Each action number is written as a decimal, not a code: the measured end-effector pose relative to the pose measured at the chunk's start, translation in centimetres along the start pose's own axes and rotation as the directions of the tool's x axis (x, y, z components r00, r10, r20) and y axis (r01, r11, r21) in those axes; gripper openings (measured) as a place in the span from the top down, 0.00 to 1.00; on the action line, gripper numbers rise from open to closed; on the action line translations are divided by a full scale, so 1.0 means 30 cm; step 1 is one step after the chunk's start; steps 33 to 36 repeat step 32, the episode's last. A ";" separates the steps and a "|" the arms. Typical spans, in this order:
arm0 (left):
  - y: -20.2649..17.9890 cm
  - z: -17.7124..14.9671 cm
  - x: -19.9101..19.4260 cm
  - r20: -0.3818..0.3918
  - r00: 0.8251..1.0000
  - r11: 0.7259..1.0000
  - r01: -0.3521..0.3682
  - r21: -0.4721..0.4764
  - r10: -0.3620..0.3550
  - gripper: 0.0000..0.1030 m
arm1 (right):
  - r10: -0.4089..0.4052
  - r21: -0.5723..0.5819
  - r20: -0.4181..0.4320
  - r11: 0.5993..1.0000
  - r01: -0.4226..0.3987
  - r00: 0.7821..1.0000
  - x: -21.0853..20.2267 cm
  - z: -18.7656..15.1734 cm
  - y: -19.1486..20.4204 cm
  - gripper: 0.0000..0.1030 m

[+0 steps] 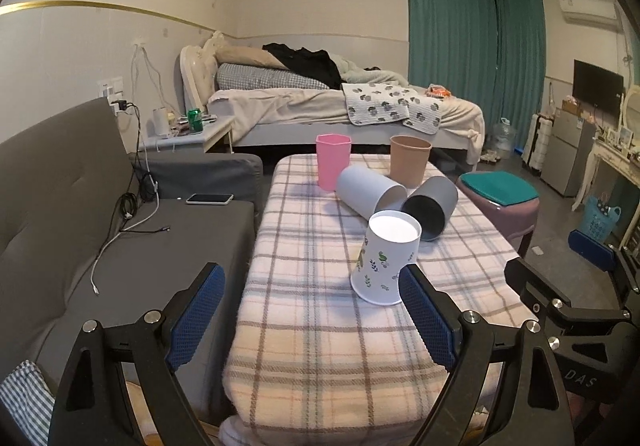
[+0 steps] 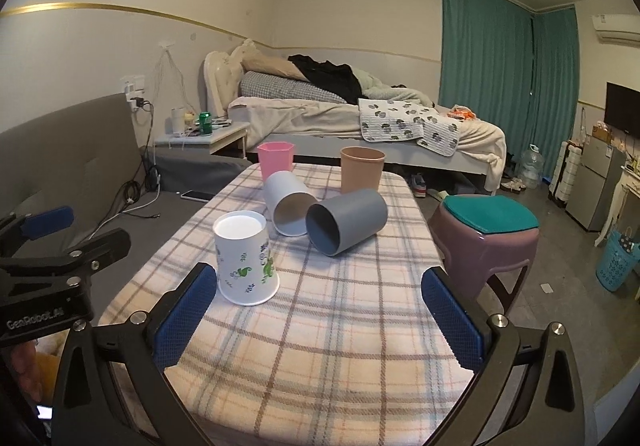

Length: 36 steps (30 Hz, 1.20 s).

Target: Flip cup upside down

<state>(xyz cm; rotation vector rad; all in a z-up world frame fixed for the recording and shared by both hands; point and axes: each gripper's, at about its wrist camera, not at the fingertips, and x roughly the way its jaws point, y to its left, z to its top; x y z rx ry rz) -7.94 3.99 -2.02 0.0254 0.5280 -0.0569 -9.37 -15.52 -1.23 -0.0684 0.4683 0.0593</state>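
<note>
A white paper cup with green leaf prints [image 1: 384, 262] [image 2: 245, 258] stands upside down on the plaid-covered table [image 1: 320, 326] [image 2: 320, 326]. Behind it a white cup [image 1: 370, 191] [image 2: 289, 205] and a dark grey cup [image 1: 432, 207] [image 2: 346, 221] lie on their sides. A pink cup [image 1: 333, 165] [image 2: 276, 159] and a tan cup [image 1: 409, 163] [image 2: 361, 169] stand upright at the far end. My left gripper [image 1: 312, 310] is open and empty, its right finger beside the printed cup. My right gripper [image 2: 320, 310] is open and empty, its left finger next to that cup.
A grey sofa [image 1: 80, 205] with a phone [image 1: 209, 199] and cables lies left of the table. A purple stool with a teal cushion [image 2: 490, 234] stands to the right. A bed [image 2: 360, 117] is behind.
</note>
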 end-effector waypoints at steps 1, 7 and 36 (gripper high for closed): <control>0.001 -0.001 -0.001 0.003 1.000 1.000 -0.001 -0.001 0.001 0.11 | -0.004 0.006 -0.004 1.000 0.004 1.000 0.003 0.001 -0.004 0.00; 0.006 0.003 -0.009 0.014 1.000 1.000 -0.022 -0.015 0.022 0.11 | -0.012 0.031 -0.018 0.999 0.013 1.000 0.012 0.003 -0.028 0.00; -0.030 -0.018 0.004 -0.031 0.999 0.998 -0.012 0.061 0.014 0.11 | -0.015 0.029 -0.043 0.999 0.016 0.999 0.032 -0.012 -0.044 0.00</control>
